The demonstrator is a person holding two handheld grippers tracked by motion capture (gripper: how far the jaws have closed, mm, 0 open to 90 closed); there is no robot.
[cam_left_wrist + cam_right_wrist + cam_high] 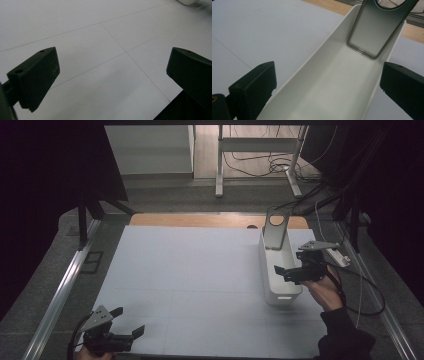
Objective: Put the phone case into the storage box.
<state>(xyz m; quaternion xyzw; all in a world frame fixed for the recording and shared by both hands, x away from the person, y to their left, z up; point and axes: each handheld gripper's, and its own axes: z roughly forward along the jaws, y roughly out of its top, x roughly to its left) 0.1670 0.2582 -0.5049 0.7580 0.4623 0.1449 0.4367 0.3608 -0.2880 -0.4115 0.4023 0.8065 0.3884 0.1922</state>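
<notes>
White plastic forms the long tray (280, 280), which sits on the right part of the table mat (190, 285), long axis running from the person's side toward the far edge. A grey phone case (275, 230) leans upright against its far end wall, cut-out uppermost. The right gripper (289, 272) hovers over the tray, jaws spread, holding nothing; the left gripper (129, 321) rests open near the front edge. Risk — a jaw clipping the rim could shift the tray and topple the case.

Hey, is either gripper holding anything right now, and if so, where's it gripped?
Nothing is held. The right gripper is open over the white bin; the phone case leans inside untouched. The left gripper is open above the table.
</notes>
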